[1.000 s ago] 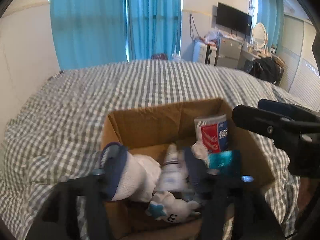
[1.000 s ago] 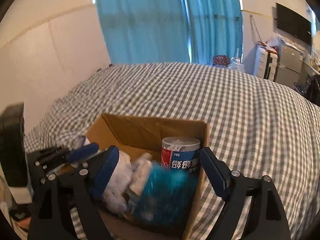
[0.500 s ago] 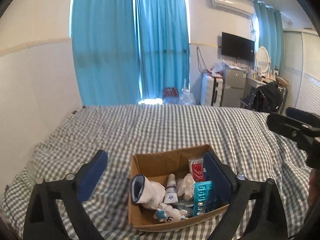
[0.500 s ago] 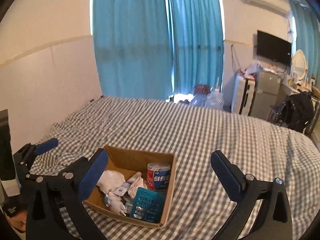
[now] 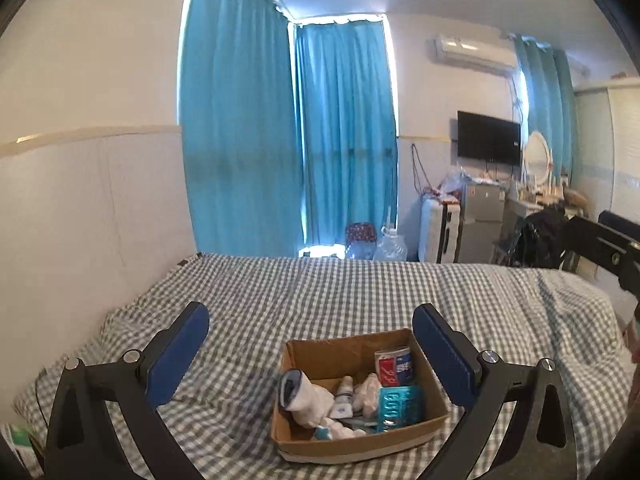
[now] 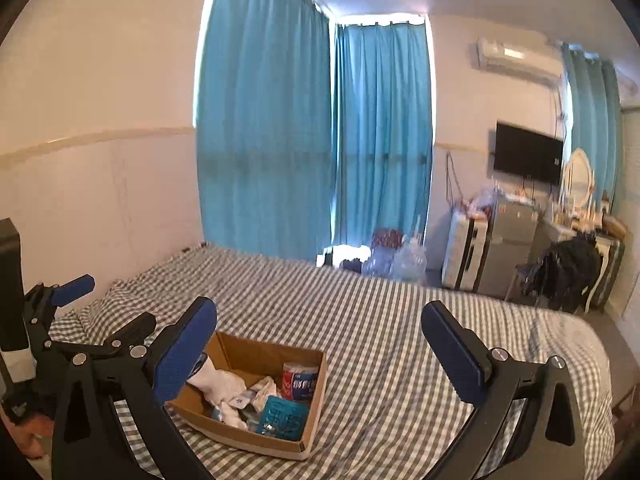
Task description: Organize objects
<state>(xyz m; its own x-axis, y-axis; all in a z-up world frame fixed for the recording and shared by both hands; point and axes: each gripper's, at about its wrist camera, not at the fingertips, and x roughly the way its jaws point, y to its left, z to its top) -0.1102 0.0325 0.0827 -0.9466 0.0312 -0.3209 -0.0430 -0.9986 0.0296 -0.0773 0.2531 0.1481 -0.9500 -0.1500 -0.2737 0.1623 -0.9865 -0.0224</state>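
Observation:
An open cardboard box (image 5: pixel 304 440) sits on the checked bed; it also shows in the right wrist view (image 6: pixel 256 440). It holds a white sock with a blue cuff (image 5: pixel 304 398), a small white bottle (image 5: pixel 345 394), a red and blue can (image 5: pixel 394 366), a teal packet (image 5: pixel 400 404) and a small white toy. My left gripper (image 5: pixel 310 350) is open and empty, well above and behind the box. My right gripper (image 6: pixel 318 346) is open and empty, raised to the right of the box. The left gripper also shows at the left edge of the right wrist view (image 6: pixel 70 286).
The grey checked bed (image 5: pixel 360 292) spreads wide around the box. A white wall runs along its left side. Blue curtains (image 5: pixel 288 140) hang behind. A suitcase (image 5: pixel 440 236), small fridge, wall TV (image 5: pixel 489 140) and a chair with dark clothes stand at the far right.
Both grippers have pulled up and back from the box. A second ago the left fingers were down in the box at the sock; now both are open, empty and far above it.

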